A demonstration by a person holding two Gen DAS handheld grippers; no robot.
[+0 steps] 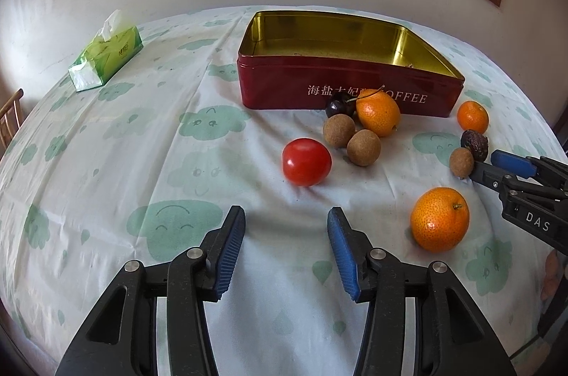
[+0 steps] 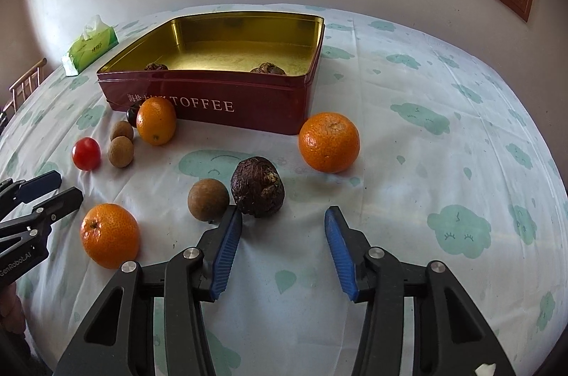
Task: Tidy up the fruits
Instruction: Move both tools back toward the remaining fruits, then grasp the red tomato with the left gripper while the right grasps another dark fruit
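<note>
Loose fruit lies on a worktop [image 2: 408, 163] under a white cloth printed with green clouds, in front of an open red tin [image 2: 213, 99] with a gold inside. White lettering on the tin's near wall reads "TOFFEE", preceded by Chinese characters partly hidden by fruit. Two dark wrinkled fruits [image 2: 268, 69] sit inside the tin.

Against the tin's near wall are a dark cherry [image 1: 339, 104] and an orange [image 1: 378, 112], with two brown longans [image 1: 351, 138] just nearer. A red tomato [image 1: 306, 162] lies to their left. Further right are another orange [image 2: 328, 142], a dark wrinkled fruit [image 2: 257, 186] touching a brown longan [image 2: 208, 199], and a third orange [image 2: 109, 235] nearest.

The right hand-held gripper [image 2: 284, 216], jaws apart and empty, has its left fingertip beside the dark wrinkled fruit; its body reads "DAS". The left hand-held gripper [image 1: 287, 216], also apart and empty, is marked "GenRobot.AI".

A green tissue pack [image 1: 106, 56] lies far left.
</note>
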